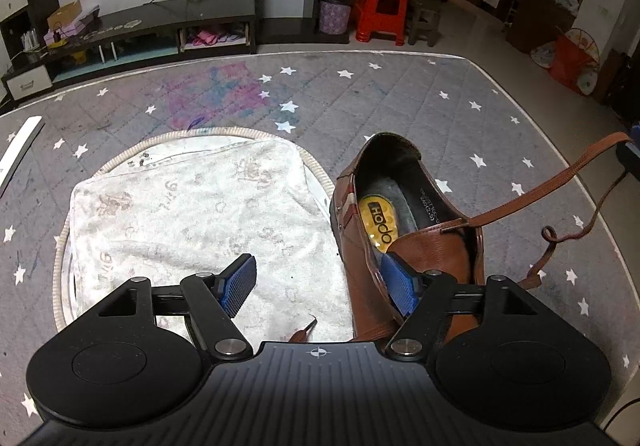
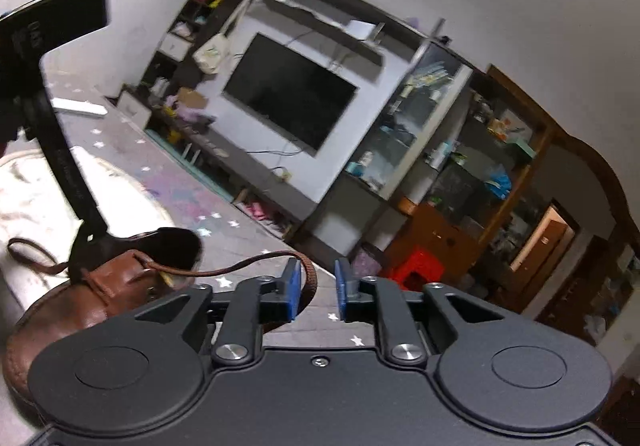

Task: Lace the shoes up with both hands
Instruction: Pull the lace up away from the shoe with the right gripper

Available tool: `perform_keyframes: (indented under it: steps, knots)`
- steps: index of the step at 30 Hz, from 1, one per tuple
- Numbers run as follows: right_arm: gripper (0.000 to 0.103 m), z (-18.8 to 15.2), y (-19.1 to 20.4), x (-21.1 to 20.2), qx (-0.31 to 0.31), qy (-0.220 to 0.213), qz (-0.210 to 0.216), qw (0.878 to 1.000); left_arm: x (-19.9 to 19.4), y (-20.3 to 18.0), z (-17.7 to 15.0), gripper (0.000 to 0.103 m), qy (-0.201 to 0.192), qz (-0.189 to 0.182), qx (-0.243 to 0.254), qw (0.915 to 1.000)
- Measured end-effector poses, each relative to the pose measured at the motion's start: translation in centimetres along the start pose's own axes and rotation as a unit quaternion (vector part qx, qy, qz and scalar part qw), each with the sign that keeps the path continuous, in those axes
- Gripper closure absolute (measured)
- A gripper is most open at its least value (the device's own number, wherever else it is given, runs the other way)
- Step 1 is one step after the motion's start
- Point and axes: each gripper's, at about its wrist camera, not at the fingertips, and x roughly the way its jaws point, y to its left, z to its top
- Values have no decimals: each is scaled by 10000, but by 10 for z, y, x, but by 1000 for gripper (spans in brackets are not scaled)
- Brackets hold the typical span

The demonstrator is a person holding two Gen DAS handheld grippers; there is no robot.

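Note:
A brown leather shoe (image 1: 432,258) lies on the star rug, heel away from me, with a yellow insole label. My left gripper (image 1: 320,286) is open wide; its right pad (image 1: 400,286) rests against the shoe's tongue, its left pad over the towel. A brown lace (image 1: 540,189) runs taut from the shoe's right eyelet up to the right edge. In the right wrist view, the lace (image 2: 248,264) leaves the shoe (image 2: 80,306) and curls between the fingers of my right gripper (image 2: 317,288), lying against the left pad (image 2: 292,286), with a gap to the other pad.
A white towel (image 1: 192,213) on a round mat (image 1: 116,161) lies left of the shoe. Slack lace (image 1: 552,238) coils right of the shoe and a lace tip (image 1: 308,326) lies by my left gripper. The grey rug (image 1: 360,97) ends before a TV stand and a red stool (image 1: 382,5).

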Motion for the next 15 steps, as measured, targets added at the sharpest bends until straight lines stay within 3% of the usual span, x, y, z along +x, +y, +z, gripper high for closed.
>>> perform_keyframes:
  steps: [2, 4, 15]
  knots:
    - [77, -1, -2, 2, 2, 55, -22, 10000, 0, -1, 0, 32, 1, 3, 34, 10000]
    - [65, -3, -3, 5, -16, 101, -51, 9999, 0, -3, 0, 32, 7, 8, 71, 10000]
    - [62, -14, -3, 6, -147, 515, -28, 9986, 0, -7, -6, 27, -5, 43, 30, 10000]
